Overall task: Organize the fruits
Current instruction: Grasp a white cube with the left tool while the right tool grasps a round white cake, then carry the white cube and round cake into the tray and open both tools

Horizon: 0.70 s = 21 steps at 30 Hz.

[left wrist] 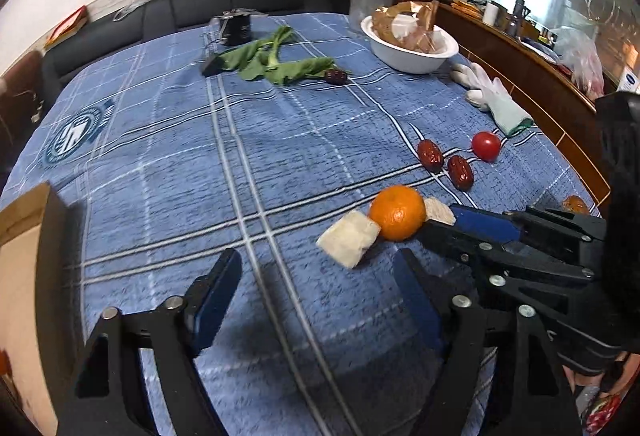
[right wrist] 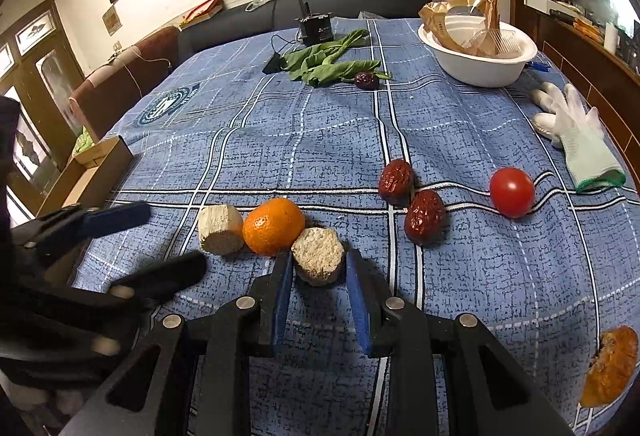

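Right hand-held gripper: we are clamping the beige chunk, touching the orange at eleven o'clock.
Left hand-held gripper: we are holding it released, empty.
Dates: long axes are pointing toward one o'clock.

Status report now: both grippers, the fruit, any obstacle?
Left gripper open, empty. Right gripper closed on pale crumbly cake piece. Round orange mandarin untouched, wedged between that piece and second pale cake piece.

A table under a blue checked cloth carries the lot. Just ahead of the right claw lies a pale cake chunk, touching an orange with a second chunk beyond it. Right of the claw: two red dates, a tomato. Far ahead: greens, a white bowl, a glove
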{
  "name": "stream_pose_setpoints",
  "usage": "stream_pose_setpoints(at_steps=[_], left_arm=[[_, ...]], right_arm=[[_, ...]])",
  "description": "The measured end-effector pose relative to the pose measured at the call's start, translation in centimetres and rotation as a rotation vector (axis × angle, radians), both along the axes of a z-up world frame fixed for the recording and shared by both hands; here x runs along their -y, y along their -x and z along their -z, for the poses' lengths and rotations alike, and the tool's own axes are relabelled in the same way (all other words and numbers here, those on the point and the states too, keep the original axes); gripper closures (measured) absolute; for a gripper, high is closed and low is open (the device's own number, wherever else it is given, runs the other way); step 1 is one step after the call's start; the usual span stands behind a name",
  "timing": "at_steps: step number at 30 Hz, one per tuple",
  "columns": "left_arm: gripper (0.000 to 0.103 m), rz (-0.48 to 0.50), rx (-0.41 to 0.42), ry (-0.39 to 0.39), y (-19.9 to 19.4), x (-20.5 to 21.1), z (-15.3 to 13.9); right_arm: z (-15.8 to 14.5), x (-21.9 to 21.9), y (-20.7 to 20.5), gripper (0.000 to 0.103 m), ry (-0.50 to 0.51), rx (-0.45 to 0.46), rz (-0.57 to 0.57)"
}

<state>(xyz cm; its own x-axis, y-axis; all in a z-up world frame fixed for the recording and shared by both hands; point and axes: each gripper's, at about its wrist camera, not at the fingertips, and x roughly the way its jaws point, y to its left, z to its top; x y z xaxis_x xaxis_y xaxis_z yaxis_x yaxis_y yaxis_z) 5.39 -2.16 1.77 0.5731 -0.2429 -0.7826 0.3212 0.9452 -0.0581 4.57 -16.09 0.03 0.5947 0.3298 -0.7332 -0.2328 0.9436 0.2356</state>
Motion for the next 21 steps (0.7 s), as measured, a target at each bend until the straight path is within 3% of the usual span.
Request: stream_pose_setpoints(at_steps=[8,10,12,16,21], left_arm=[[0.028,0.003,-0.035,0.037,-1.7,0.4,1.1],[0.037,0.01,-0.038,0.059,-1.6,0.5,1.0],[0.068,0.021,-0.045,0.093,-1.5,0.4,0.9],[0.069,0.003,-0.05,0.101,-1.0,0.4,0.6],[0.069,-0.057,-0.024,0.165,1.5,-1.9,-1.8]], right_arm=[[-0.4,1.9,0.1,0.075,-0.087,0.0,0.043],[-0.6,2.3,0.2,0.075,-0.106,0.009,0.053],[-0.8,2.4,0.3,0.075,-0.11,0.015,0.061],[-0.9,2.5,0.4,0.075,-0.11,0.023,0.068],[-1.3,2.3,0.7,0.075,-0.108,0.046,0.067]])
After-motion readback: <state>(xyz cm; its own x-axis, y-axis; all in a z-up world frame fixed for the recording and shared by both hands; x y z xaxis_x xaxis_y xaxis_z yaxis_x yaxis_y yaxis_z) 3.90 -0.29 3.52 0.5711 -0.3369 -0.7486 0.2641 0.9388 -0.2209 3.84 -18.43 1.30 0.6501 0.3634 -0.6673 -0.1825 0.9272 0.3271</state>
